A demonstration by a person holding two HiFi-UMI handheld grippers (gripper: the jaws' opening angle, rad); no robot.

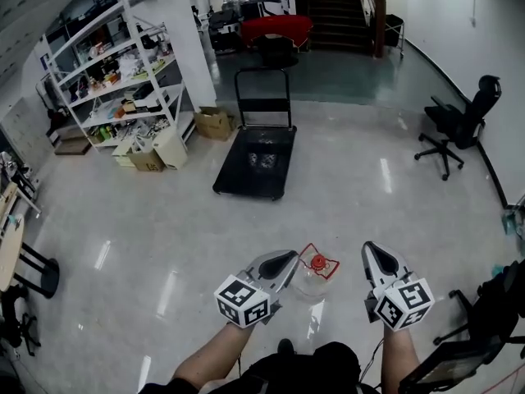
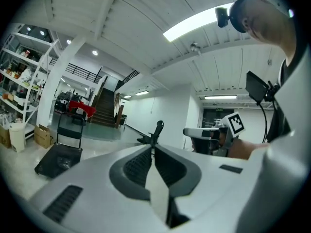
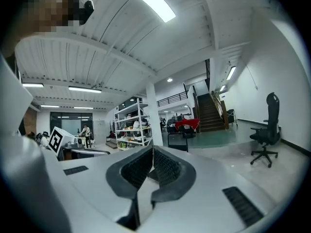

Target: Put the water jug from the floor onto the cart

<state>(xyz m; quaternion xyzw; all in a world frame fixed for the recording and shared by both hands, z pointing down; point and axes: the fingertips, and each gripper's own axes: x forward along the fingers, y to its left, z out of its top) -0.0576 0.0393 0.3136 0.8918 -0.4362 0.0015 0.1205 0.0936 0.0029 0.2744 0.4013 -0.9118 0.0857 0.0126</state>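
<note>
At the far left, white shelving (image 1: 115, 76) stands loaded with small goods, and cardboard boxes (image 1: 215, 123) sit on the floor by its foot. Right of these, the cart (image 1: 256, 161), a flat black platform with an upright push handle at its far end, stands on the glossy floor with its deck bare, well apart from the person.

Nearer the bottom edge, the left claw (image 1: 290, 258) is pinched fully together. Its own view shows the ribbed pads meeting with nothing between them, pointing roughly level across the room.

Just right of its tip, the water jug (image 1: 314, 279) stands upright on the floor, clear-bodied with a red cap and a red handle, between the two claws and nearer the left one. From the head view the jug seems to sit lower than the claw tips, though whether the left claw touches it is hard to judge.

The right claw (image 1: 370, 249) is likewise closed tight on nothing and held level, apart from the jug.

Farther right, a black office chair (image 1: 459, 121) stands beside the white wall.
</note>
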